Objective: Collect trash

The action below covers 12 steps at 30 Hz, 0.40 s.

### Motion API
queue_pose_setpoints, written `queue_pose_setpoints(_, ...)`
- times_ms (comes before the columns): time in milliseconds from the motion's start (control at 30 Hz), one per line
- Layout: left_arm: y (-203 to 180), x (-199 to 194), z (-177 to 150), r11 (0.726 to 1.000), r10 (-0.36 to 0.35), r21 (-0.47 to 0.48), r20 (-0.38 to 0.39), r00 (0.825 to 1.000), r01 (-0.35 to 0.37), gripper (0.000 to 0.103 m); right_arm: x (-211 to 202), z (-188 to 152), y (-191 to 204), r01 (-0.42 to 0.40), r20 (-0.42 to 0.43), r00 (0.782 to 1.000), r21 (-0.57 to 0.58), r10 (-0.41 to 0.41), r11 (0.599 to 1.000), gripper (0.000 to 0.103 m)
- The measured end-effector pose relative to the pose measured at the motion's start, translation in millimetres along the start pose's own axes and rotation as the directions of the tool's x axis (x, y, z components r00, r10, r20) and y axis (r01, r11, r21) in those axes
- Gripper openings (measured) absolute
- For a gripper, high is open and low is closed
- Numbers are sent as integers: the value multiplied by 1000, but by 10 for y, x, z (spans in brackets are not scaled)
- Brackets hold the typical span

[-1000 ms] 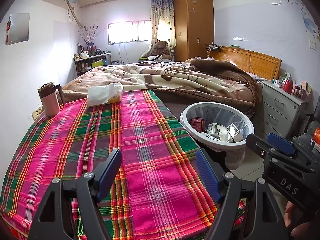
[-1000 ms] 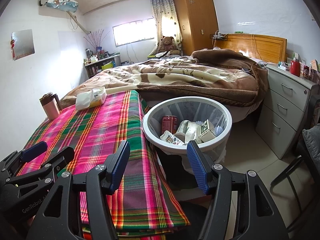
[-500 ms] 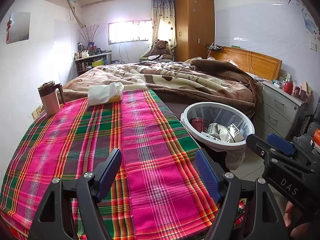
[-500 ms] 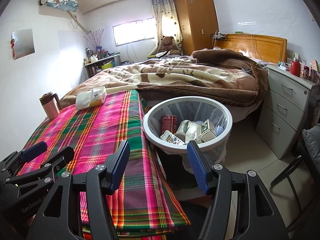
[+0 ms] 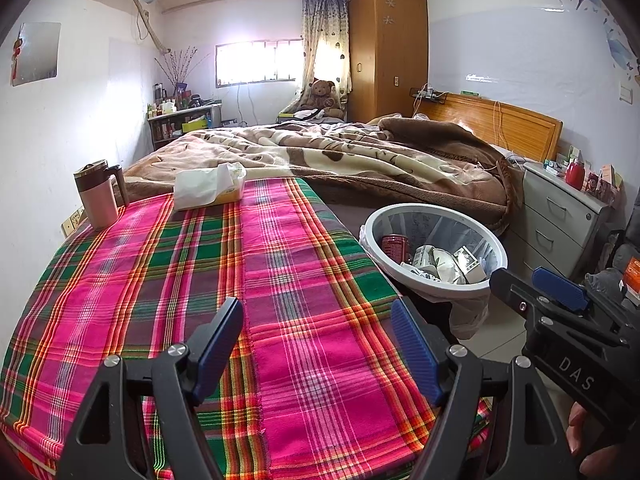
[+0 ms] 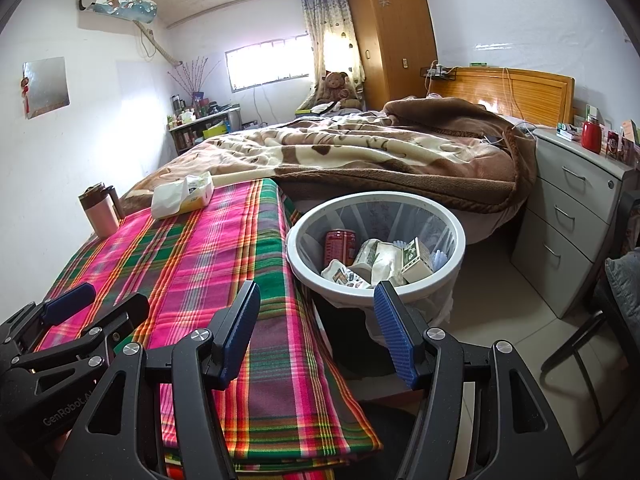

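Trash bin (image 6: 376,240) sits on the floor just beside the bench (image 5: 200,280), holding a red can (image 6: 340,242), cartons and crumpled paper. Your right gripper (image 6: 318,328) hovers near its rim, fingers spread, empty. Your left gripper (image 5: 318,354) is over the plaid cloth, fingers also apart, empty. Tissue pack (image 5: 208,190) and mug (image 5: 98,194) at the bench's far end.

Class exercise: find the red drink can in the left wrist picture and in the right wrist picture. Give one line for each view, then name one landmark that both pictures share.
Left wrist: the red can stands inside the white bin, at its left inner wall, right of centre.
Right wrist: the red can is in the bin's left part, near centre.
Shared landmark: the tissue pack on the plaid cloth's far end.
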State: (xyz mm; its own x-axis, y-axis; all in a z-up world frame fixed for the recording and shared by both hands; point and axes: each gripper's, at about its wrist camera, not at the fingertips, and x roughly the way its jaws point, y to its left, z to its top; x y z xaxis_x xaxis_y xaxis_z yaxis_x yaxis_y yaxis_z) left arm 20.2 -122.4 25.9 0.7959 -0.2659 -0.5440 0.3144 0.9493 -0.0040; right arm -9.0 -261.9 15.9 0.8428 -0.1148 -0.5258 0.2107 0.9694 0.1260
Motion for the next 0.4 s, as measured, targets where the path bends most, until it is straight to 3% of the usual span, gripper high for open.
queue_pose_setpoints(400, 7, -1, -1, 1000, 3, -1, 1, 1000, -3, 78, 0, 2, 4, -1, 0, 1000, -1, 1, 1000, 61)
